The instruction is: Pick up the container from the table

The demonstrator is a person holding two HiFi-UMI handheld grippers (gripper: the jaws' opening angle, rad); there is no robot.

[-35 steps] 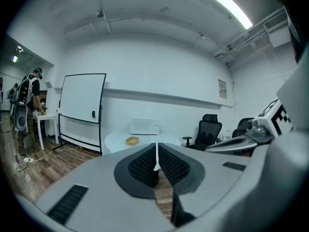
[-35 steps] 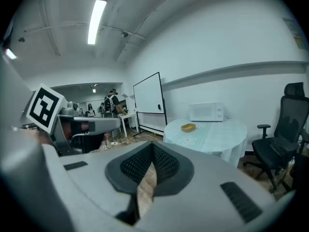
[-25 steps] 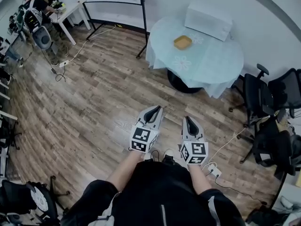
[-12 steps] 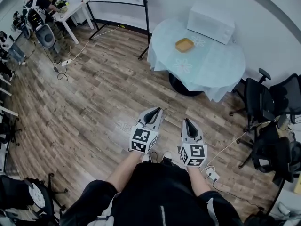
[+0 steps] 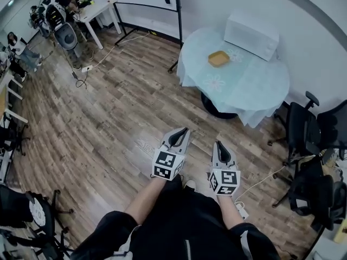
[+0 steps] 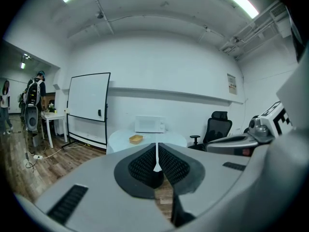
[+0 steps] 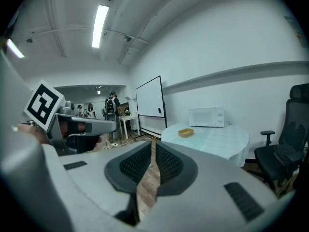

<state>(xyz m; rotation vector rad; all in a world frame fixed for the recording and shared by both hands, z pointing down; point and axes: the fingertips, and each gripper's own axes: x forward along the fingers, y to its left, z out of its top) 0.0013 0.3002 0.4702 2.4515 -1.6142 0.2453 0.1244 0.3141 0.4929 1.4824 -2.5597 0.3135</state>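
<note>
A shallow yellow container [image 5: 219, 58] lies on a round table with a pale blue cloth [image 5: 244, 88], in front of a white microwave [image 5: 251, 35]. Both grippers hover over the wooden floor, well short of the table, and point toward it. My left gripper [image 5: 179, 136] is shut with nothing in it, and so is my right gripper [image 5: 220, 146]. In the left gripper view the container [image 6: 136, 138] shows small and far beyond the closed jaws [image 6: 156, 148]. The right gripper view has the container [image 7: 185, 132] to the right of its closed jaws [image 7: 153, 146].
A whiteboard on a stand [image 5: 143, 1] is left of the table. Black office chairs [image 5: 312, 140] crowd the right side. A cable and power strip [image 5: 241, 210] lie on the floor by my feet. People and a white desk [image 5: 59, 15] are at the far left.
I have walked forward. Both grippers came along side by side, still shut. The table and container sit a little further right in the head view.
</note>
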